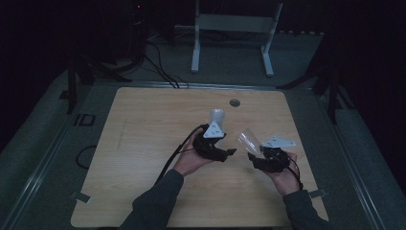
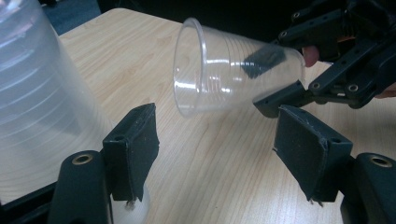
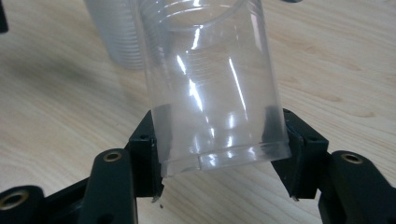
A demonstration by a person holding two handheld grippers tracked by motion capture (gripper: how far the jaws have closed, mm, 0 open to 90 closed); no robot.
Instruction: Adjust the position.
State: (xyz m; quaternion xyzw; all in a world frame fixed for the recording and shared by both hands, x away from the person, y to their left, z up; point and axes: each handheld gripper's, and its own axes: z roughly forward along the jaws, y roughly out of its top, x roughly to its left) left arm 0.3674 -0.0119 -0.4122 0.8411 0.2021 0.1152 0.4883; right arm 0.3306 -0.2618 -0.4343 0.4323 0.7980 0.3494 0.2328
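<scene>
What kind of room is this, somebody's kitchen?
More likely a lab or recording space: a bare wooden table in a dark room, cables across the carpet, a white metal stand behind.

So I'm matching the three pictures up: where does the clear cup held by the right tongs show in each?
High view: cup right of centre, above the right tongs.
Left gripper view: upper middle, mouth facing left.
Right gripper view: centre, base clamped.
Shared landmark: the cup stack.

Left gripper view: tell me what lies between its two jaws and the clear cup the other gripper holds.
Bare wooden tabletop; the left gripper is open, and the clear plastic cup hangs beyond it, clamped by the right gripper.
</scene>
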